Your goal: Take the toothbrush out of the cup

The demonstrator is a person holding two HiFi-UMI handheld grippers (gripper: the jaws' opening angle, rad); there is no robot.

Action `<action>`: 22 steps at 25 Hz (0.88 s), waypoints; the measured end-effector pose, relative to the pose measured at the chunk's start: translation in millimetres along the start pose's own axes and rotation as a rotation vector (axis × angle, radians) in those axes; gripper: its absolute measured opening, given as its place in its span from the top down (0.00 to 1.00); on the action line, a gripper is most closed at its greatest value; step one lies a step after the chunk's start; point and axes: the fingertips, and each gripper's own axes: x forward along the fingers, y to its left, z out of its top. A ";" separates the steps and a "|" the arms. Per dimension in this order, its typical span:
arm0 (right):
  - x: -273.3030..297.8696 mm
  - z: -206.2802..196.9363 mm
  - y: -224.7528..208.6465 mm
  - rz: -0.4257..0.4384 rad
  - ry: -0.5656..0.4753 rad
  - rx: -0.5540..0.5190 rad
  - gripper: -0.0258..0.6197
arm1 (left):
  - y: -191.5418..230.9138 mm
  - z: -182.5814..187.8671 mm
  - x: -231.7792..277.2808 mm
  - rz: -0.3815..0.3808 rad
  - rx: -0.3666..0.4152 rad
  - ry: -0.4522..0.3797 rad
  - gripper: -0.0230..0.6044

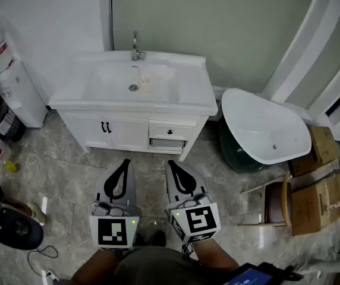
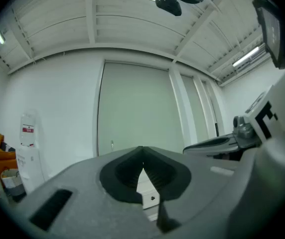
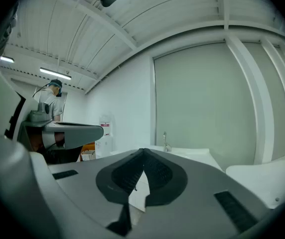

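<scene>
A pale cup (image 1: 145,87) stands in the white basin (image 1: 107,82) of the vanity, near the drain, and a thin toothbrush (image 1: 140,74) leans up out of it. My left gripper (image 1: 125,161) and right gripper (image 1: 170,164) hover side by side low over the floor, well short of the vanity's front and far from the cup. Both point level toward the cabinet. In the left gripper view the left gripper (image 2: 142,149) has its jaws together with nothing between them. The right gripper (image 3: 143,151) looks the same in its own view. Neither gripper view shows the cup.
A faucet (image 1: 136,47) rises at the back of the basin. The cabinet doors and drawer (image 1: 128,132) face me. A water dispenser (image 1: 12,82) stands at the left, a white oval tub (image 1: 265,129) at the right, with cardboard boxes (image 1: 318,195) and a wooden stool (image 1: 277,203) beyond it.
</scene>
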 end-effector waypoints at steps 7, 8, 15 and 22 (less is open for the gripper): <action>-15.7 4.1 -11.7 0.038 -0.048 0.039 0.94 | -19.4 0.7 -0.4 0.012 -0.001 0.004 0.95; -18.3 4.4 -13.9 0.046 -0.049 0.041 0.94 | -23.1 1.1 -0.3 0.016 -0.001 0.003 0.95; -28.6 -7.3 -38.7 0.053 -0.031 0.060 0.94 | -42.4 -4.8 3.2 0.034 0.007 0.029 0.95; -9.0 -17.8 -54.1 0.047 -0.016 0.071 0.94 | -30.7 -20.7 25.2 0.057 0.008 0.051 0.95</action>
